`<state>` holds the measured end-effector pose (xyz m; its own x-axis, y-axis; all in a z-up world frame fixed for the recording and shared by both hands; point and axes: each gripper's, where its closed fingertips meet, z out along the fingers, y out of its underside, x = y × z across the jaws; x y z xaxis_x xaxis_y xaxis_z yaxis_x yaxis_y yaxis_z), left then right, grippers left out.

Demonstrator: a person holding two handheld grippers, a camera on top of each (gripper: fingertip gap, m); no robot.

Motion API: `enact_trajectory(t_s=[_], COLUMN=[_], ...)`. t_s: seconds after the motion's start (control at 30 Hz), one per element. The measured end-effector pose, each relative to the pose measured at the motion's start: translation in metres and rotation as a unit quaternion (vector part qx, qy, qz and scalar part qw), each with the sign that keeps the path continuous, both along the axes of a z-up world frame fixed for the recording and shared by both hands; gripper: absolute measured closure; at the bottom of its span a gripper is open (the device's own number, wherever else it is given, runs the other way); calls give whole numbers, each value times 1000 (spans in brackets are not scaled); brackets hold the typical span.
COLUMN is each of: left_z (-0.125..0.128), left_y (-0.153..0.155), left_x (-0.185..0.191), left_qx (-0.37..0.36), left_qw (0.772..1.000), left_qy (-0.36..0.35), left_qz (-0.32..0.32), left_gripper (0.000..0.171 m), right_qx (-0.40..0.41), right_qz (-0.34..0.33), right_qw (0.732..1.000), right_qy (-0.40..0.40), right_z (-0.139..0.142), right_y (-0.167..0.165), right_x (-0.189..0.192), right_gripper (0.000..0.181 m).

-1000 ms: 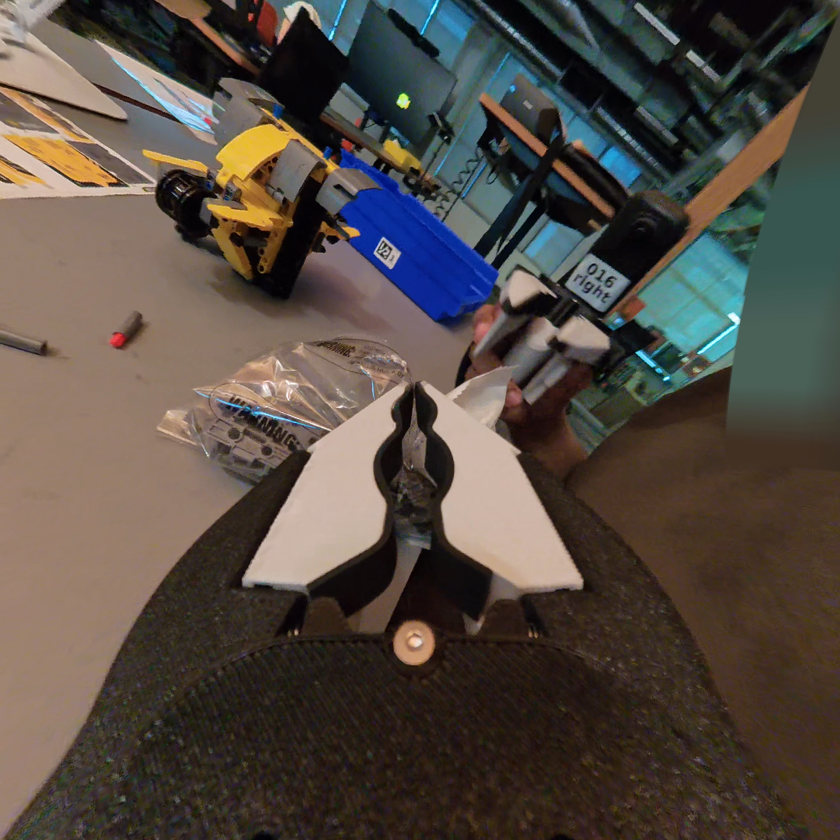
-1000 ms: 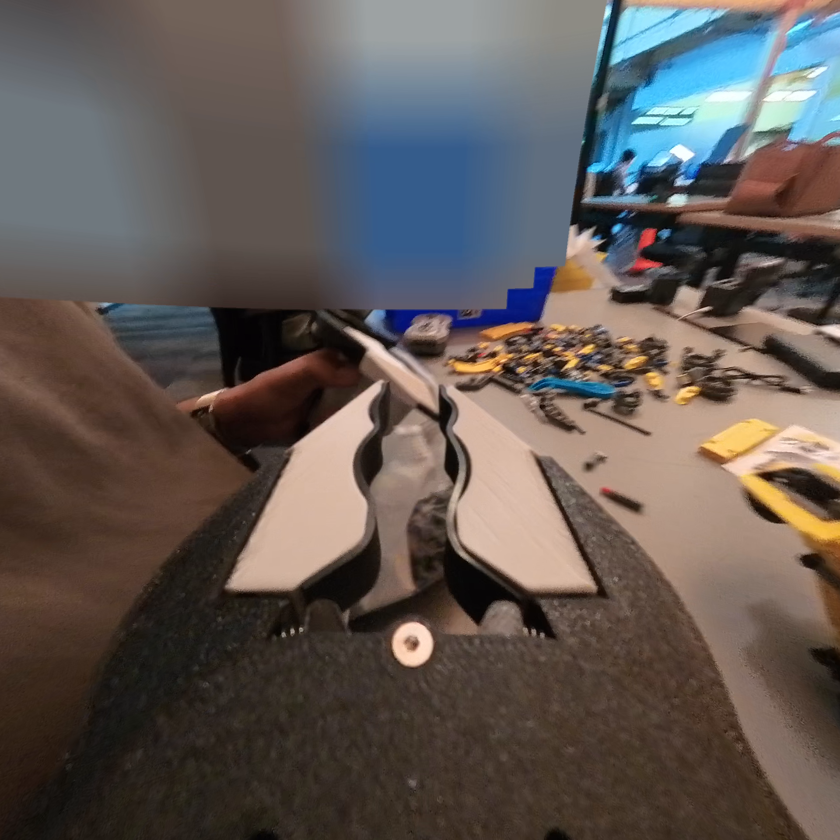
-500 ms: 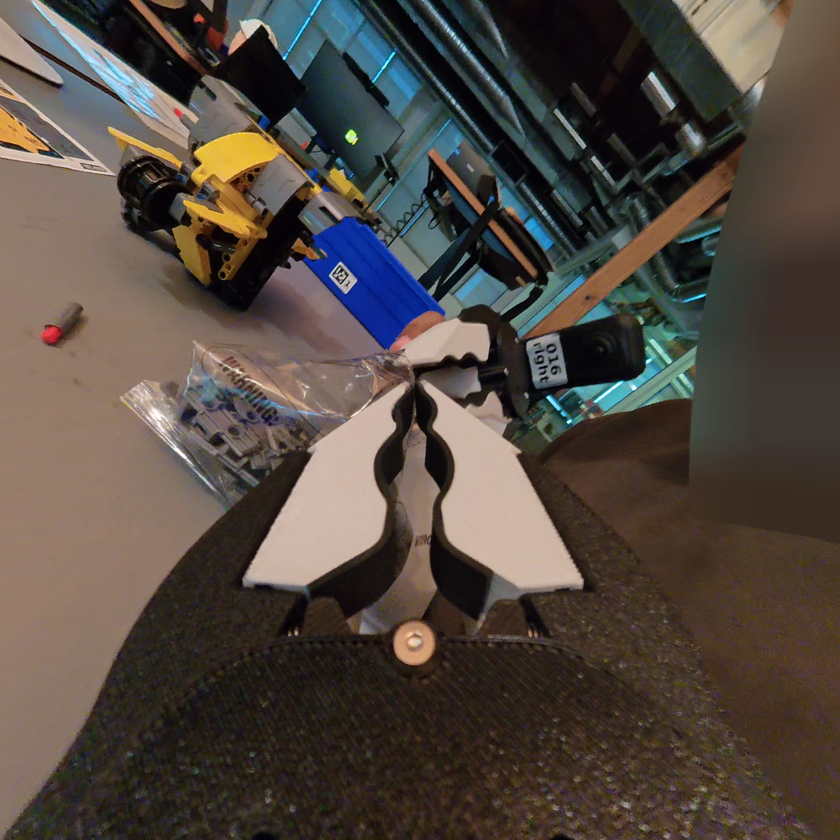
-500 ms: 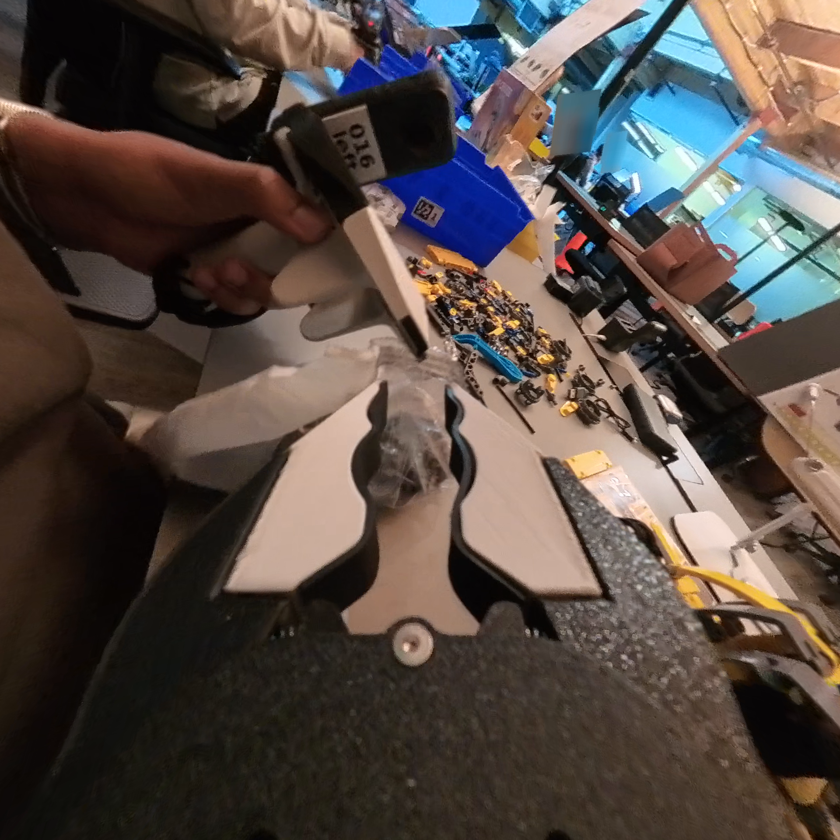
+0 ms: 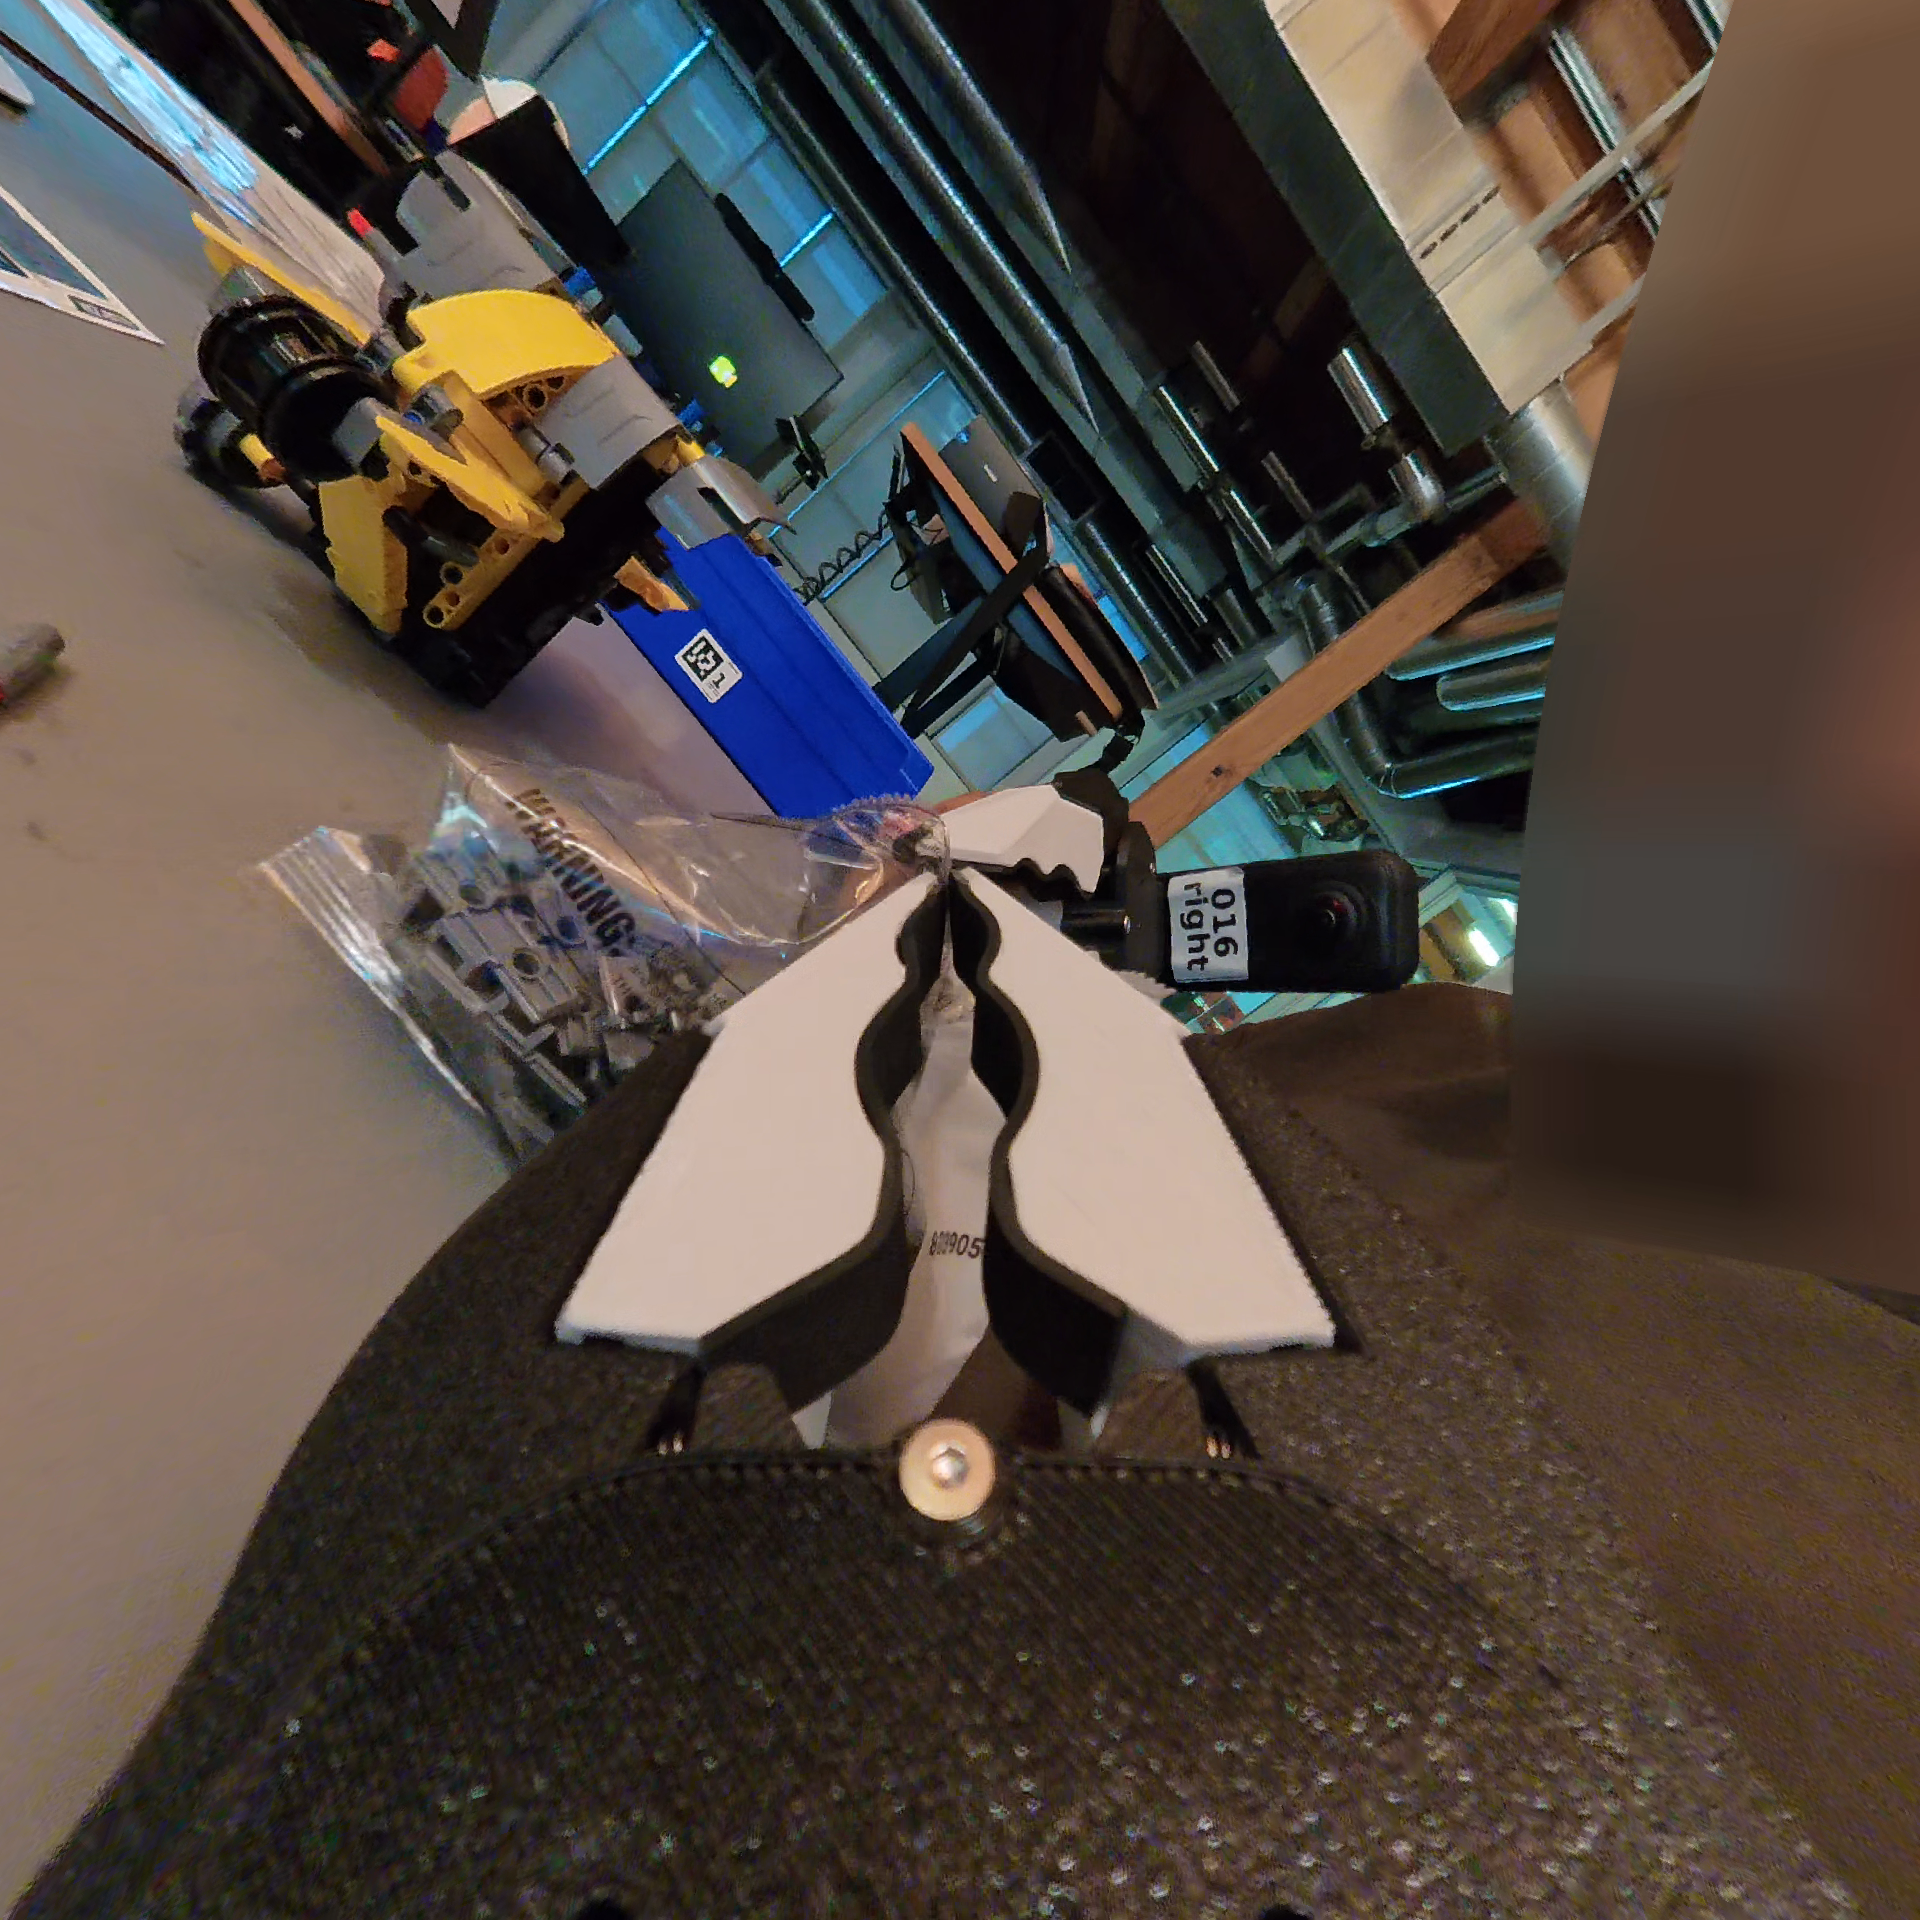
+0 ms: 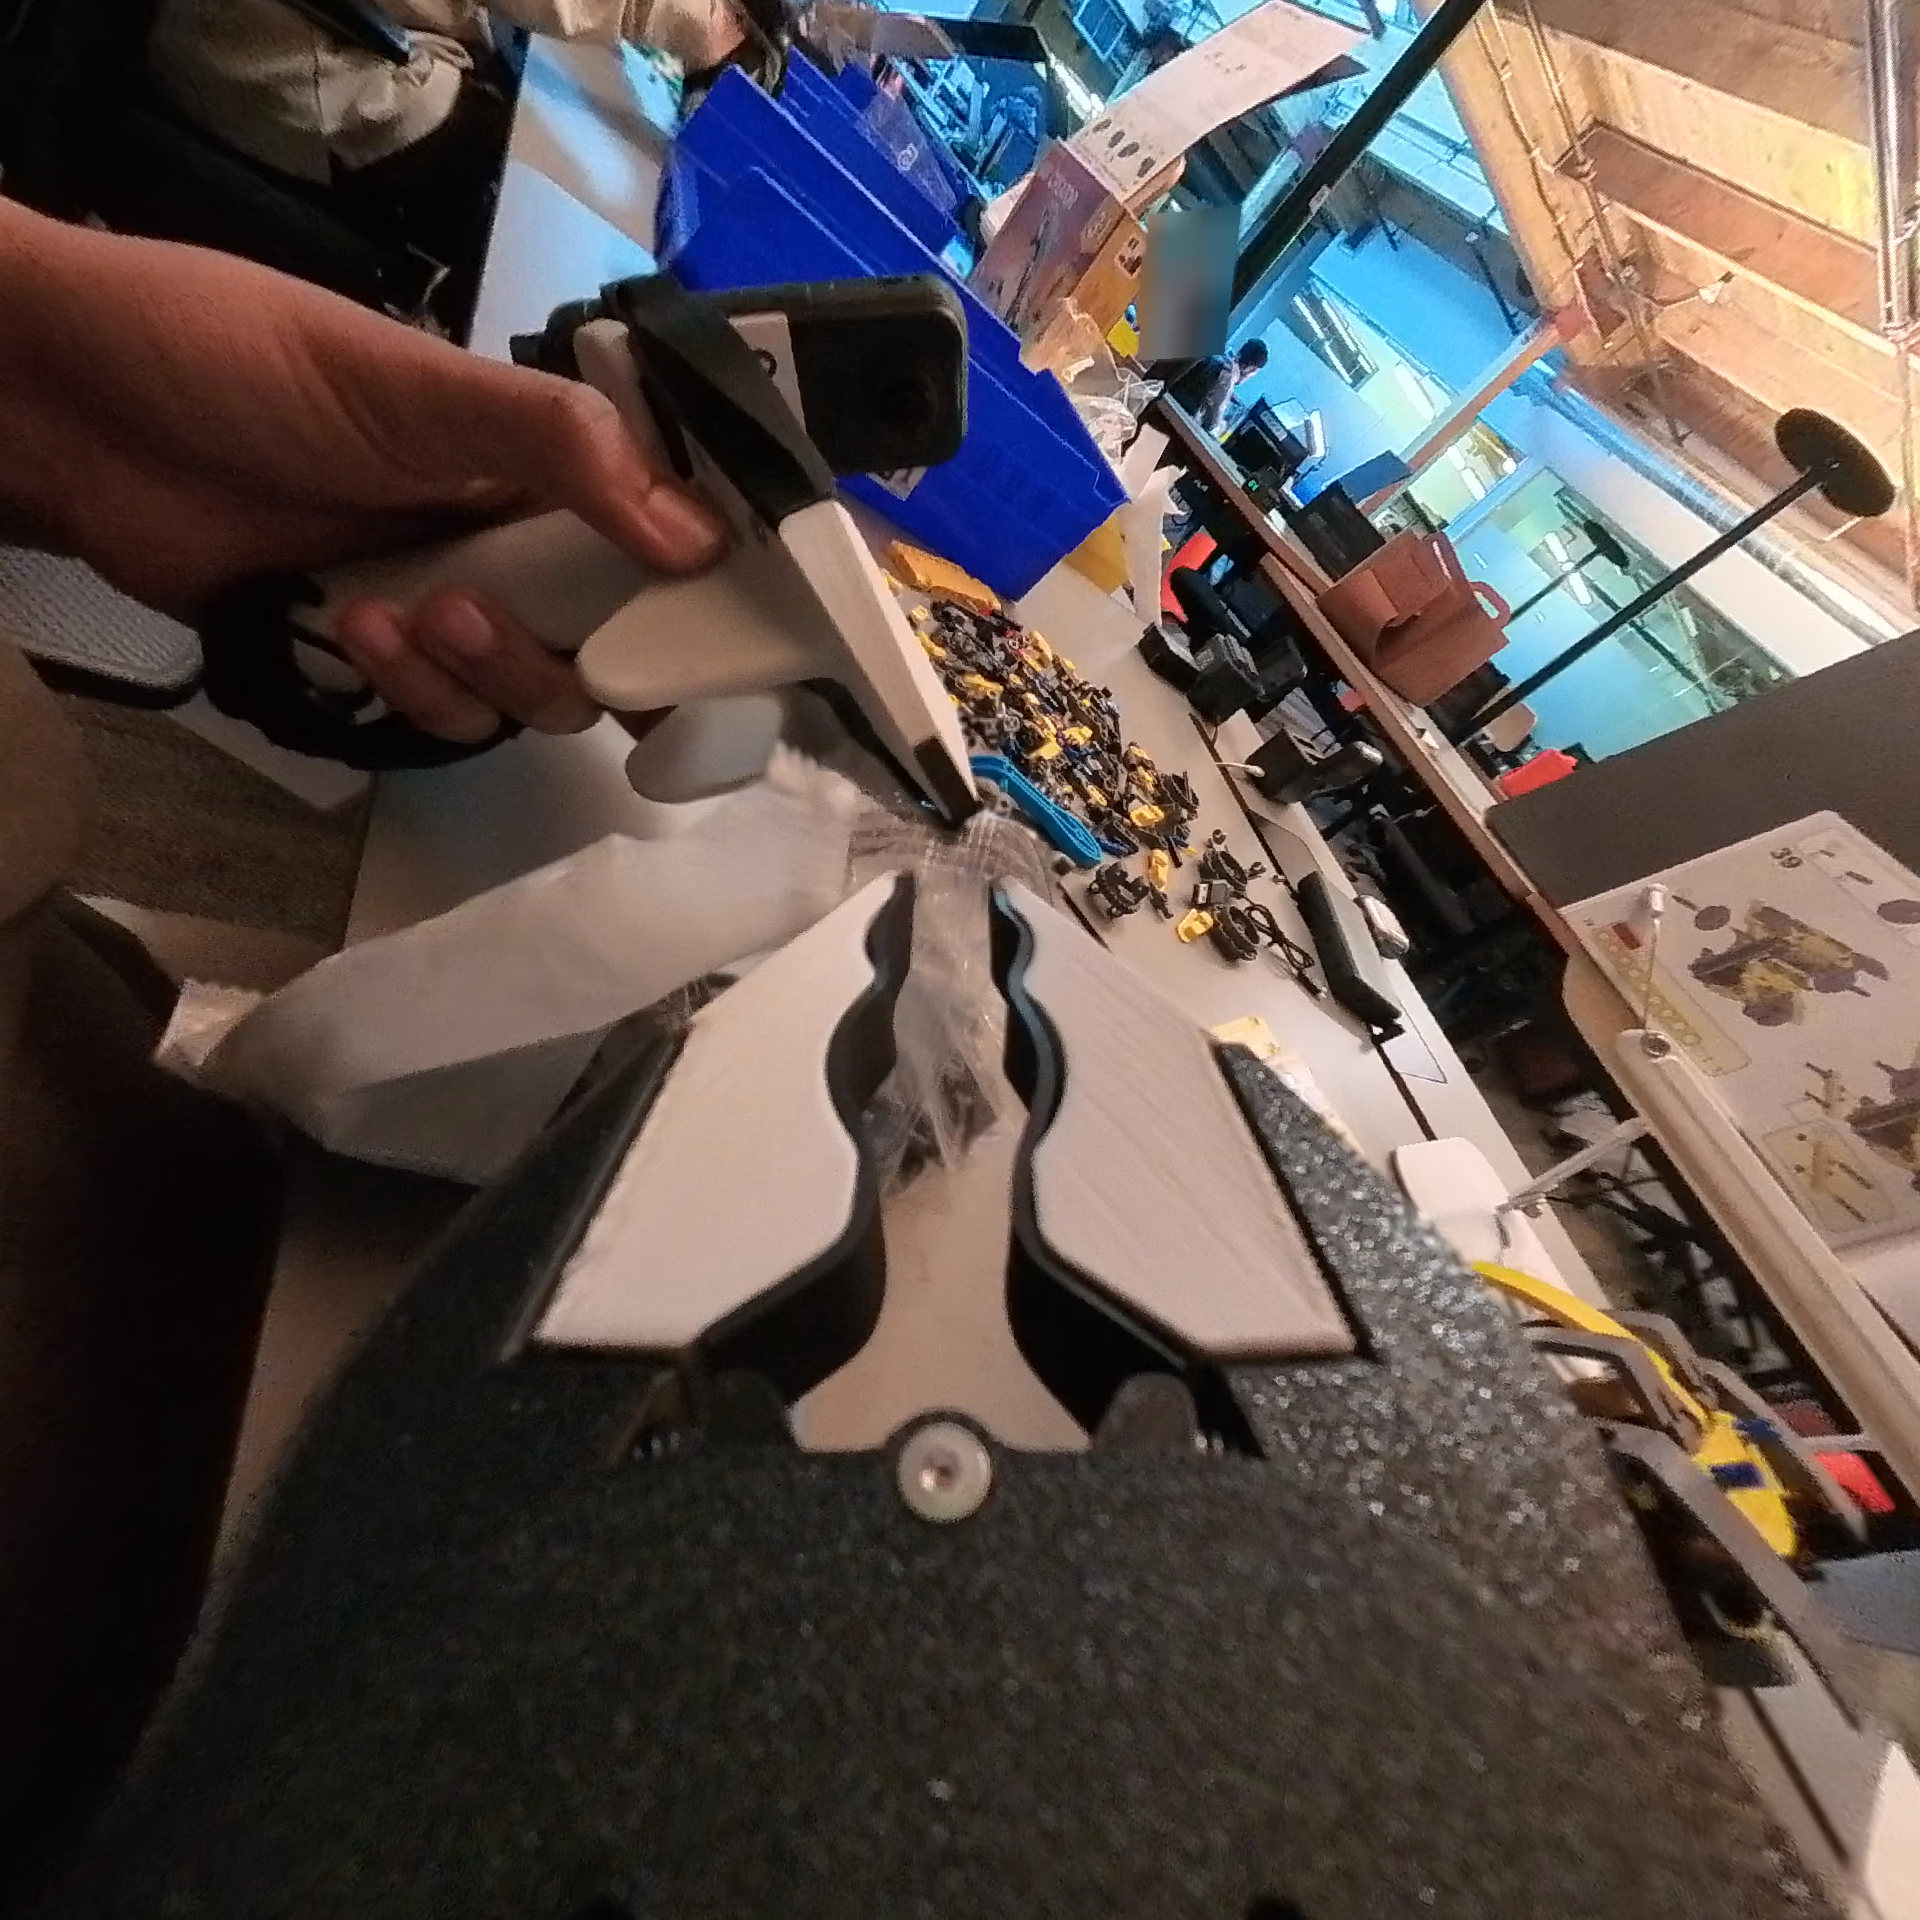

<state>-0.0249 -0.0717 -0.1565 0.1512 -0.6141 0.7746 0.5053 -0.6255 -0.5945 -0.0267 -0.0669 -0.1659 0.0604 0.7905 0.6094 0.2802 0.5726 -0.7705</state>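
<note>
Left gripper point(image 5: 948, 894): we saw its jaws pinched shut on the clear bag's point(image 5: 582, 914) bunched edge.
Right gripper point(image 6: 951, 888): we saw its jaws nearly closed on the same crinkled plastic, tip to tip with the left one.
Bag: it held grey parts and was stretched above the table point(image 5: 156, 935).
Nearby: we noted a yellow model point(image 5: 436, 488), a blue bin point(image 5: 790, 686) and loose parts point(image 6: 1049, 717).

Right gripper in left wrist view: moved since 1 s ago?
Yes. The right gripper swung left: formerly right of the blue bin's end, its fingers now lie at that end, on the clear bag's bunched top beside the left gripper.
</note>
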Motion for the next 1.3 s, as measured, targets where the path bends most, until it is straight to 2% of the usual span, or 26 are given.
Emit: enact_trajectory(t_s=[0.2, 0.43, 0.6, 0.67, 0.9, 0.97, 1.03, 1.2, 1.3], left_z=[5, 11, 23, 19, 12, 15, 16, 26, 25], left_y=[0, 0, -1, 3, -7, -9, -10, -19, -21], left_x=[2, 7, -8, -13, 18, 20, 22, 23, 22], left_qx=[6, 31, 67, 74, 126, 137, 137, 145, 146], left_qw=[1000, 999, 996, 995, 988, 986, 986, 989, 988], left_qy=[-2, -15, -56, -37, 87, 98, 94, 28, 25], left_qz=[0, -1, 29, 48, 16, 11, 6, -32, -39], left_gripper=[171, 171, 146, 144, 142, 152, 152, 148, 149], right_qx=[-129, -289, -336, -360, -432, -463, -496, -575, -599], right_qz=[23, 49, 63, 75, 117, 134, 153, 207, 227], right_qw=[990, 951, 933, 922, 882, 862, 838, 768, 741], right_qy=[41, 95, 114, 122, 145, 156, 169, 194, 200], right_z=[9, 15, 16, 17, 21, 24, 26, 34, 36], right_y=[-1, 0, 1, 1, -6, -6, -6, -8, -9], right_x=[4, 8, 14, 15, 14, 17, 18, 22, 22], right_gripper=[171, 175, 174, 174, 175, 176, 177, 178, 179])
